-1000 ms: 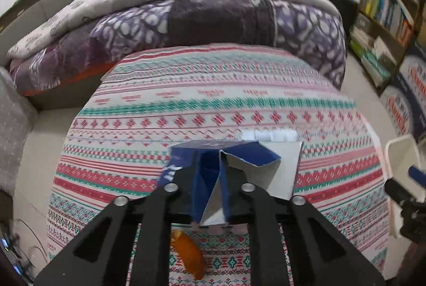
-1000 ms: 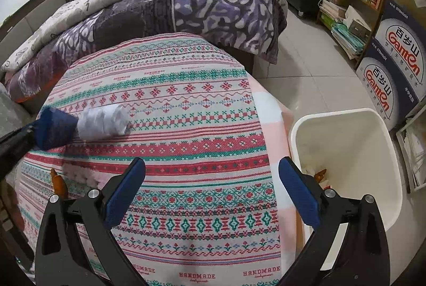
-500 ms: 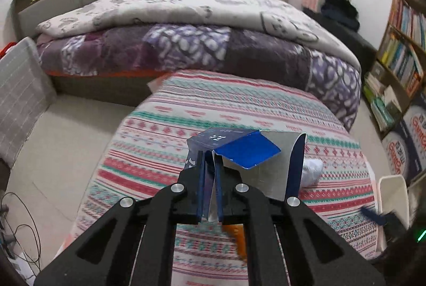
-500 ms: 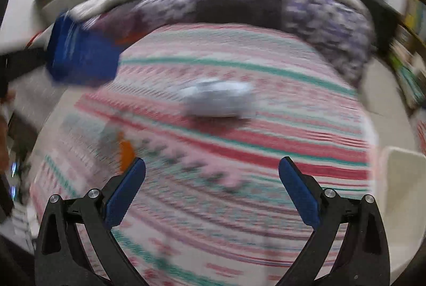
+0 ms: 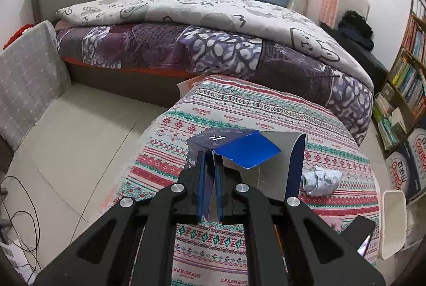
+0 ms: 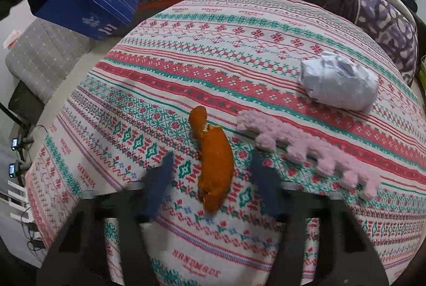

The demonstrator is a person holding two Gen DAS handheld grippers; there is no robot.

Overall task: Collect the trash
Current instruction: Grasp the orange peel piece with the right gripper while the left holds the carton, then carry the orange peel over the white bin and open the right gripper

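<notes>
The right gripper (image 6: 210, 176) is low over the patterned bench (image 6: 239, 27), and its jaws have just been closing. The orange peel (image 6: 214, 166) lies between the blurred pads, which do not yet seem to press on it. The peel's long axis runs away from the gripper along the line of the fingers, so they close across its narrow width. This hand is by far the nearer to the peel.

Beyond the peel and to its right sits a crumpled paper ball (image 6: 338, 81), well apart.

The left gripper (image 5: 210, 192) is clamped shut on a flap of a blue carton (image 5: 226, 144), held above the bench up-left of the peel. A white bin (image 5: 394, 222) stands past the bench's right edge.
</notes>
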